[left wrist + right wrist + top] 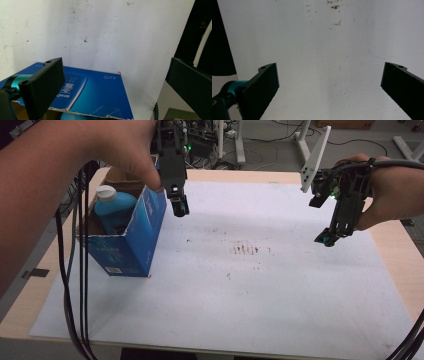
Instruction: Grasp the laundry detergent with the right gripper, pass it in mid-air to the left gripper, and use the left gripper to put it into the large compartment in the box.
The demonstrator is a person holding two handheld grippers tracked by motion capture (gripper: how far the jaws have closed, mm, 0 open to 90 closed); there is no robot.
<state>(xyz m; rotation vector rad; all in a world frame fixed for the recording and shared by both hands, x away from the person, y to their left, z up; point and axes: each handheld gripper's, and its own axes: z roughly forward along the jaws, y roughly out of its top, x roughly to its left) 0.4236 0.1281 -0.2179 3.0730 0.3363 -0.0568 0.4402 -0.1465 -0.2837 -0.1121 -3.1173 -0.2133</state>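
Observation:
An open blue cardboard box (131,237) stands on the white sheet (240,285) at the table's left. Inside it sits a blue bottle (114,209) with a white cap (105,193). My left gripper (179,206) hangs open just right of the box's upper right corner, held from above by a hand. Its own view looks down past wide-apart jaws onto the box's blue printed side (100,96). My right gripper (330,236) hovers open over the sheet at the right, nothing between its jaws. Its view looks onto bare white sheet (324,70).
Brown smudges (247,250) mark the middle of the sheet. Black cables (75,285) hang down at the left in front of the box. A white three-cornered plate (314,157) rides on the right gripper. Table legs and cables lie on the floor beyond the far edge.

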